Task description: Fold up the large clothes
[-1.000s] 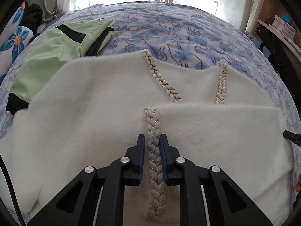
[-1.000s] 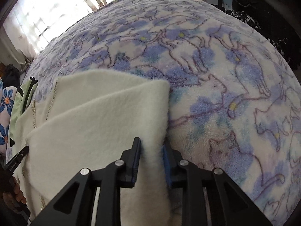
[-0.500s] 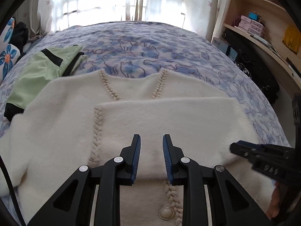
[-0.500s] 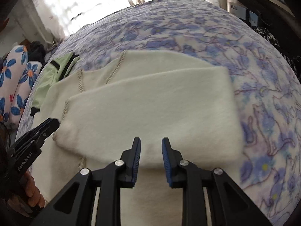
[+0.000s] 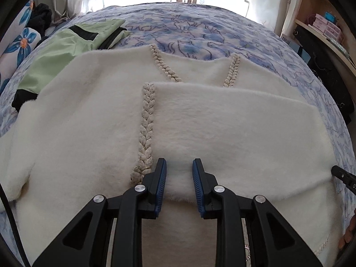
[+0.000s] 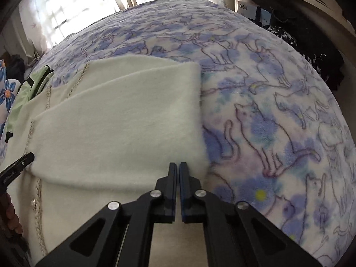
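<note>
Right panel of the cream cardigan [image 5: 200, 120] is folded over; your left gripper [image 5: 179, 185] hangs parted and empty, jaws just widened, your right gripper [image 6: 177, 191] just snapped closed on nothing, so next grab the left sleeve [image 5: 20, 155] by the bed's left edge.

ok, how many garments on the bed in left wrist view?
2. White fuzzy cardigan spread in the centre, partly folded; green garment at far left beside it. The dark heap further left may be more clothing.

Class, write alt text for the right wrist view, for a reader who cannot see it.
The right gripper, jaws shut with nothing between them, hangs over a cream sweater with one sleeve folded across it, lying on a bed cover printed with blue cats. The left gripper's tip shows at the left edge.
</note>
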Motion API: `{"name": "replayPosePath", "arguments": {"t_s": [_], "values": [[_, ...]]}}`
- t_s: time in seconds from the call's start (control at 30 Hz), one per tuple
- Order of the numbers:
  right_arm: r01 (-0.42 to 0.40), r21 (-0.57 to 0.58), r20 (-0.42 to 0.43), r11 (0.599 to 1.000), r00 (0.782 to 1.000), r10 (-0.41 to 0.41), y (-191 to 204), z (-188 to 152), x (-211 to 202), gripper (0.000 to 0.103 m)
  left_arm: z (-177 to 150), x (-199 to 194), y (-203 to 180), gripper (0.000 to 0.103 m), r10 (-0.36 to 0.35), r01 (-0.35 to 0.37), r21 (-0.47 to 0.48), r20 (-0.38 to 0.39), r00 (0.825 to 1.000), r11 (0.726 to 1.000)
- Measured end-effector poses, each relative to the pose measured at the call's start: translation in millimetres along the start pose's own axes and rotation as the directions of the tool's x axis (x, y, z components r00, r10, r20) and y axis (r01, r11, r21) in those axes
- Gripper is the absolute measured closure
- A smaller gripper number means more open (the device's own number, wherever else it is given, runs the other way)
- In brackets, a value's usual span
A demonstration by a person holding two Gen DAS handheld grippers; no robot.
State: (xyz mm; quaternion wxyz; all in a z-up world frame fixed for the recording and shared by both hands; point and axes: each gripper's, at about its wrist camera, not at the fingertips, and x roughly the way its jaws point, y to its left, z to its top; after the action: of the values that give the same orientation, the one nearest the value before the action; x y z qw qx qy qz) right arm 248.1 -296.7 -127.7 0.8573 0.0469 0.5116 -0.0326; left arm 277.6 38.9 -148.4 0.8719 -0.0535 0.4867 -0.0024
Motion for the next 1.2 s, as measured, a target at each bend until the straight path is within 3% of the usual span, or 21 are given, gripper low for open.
{"name": "replayPosePath", "arguments": {"t_s": [0.07,0.17,0.2,0.37,0.67,1.2], "values": [[0.03,0.014,0.001,0.999,1.0,-0.03,0.9,0.4,-7.3,0.096,1.0,-3.1,-5.7,0.069,0.002,-0.002,0.006,-0.009,1.0,1.0],[-0.011,0.059,-0.038,0.998,0.999,0.013,0.0,-5.9,-15.2,0.096,-1.3,-17.8,-11.7,0.043,0.002,-0.002,0.006,-0.013,1.0,1.0],[-0.025,0.073,-0.05,0.997,0.998,0.028,0.6,-8.3,-18.6,0.096,-2.8,-25.5,-14.1,0.04,0.01,-0.01,0.01,-0.003,1.0,1.0],[-0.061,0.084,-0.05,0.995,0.997,0.066,15.3,-20.4,-41.3,0.096,-11.6,-65.1,-19.9,0.039,-0.002,0.0,0.027,0.059,0.998,1.0],[-0.125,0.058,0.016,0.99,0.992,0.125,41.0,-40.0,-92.0,0.096,-37.9,-122.0,-15.9,0.039,-0.014,0.014,0.002,0.084,0.996,1.0],[-0.219,0.012,0.079,0.976,0.973,0.217,65.6,-75.8,-131.7,0.096,-72.2,-163.7,-15.1,0.038,0.011,-0.011,-0.009,0.067,0.998,1.0]]}}
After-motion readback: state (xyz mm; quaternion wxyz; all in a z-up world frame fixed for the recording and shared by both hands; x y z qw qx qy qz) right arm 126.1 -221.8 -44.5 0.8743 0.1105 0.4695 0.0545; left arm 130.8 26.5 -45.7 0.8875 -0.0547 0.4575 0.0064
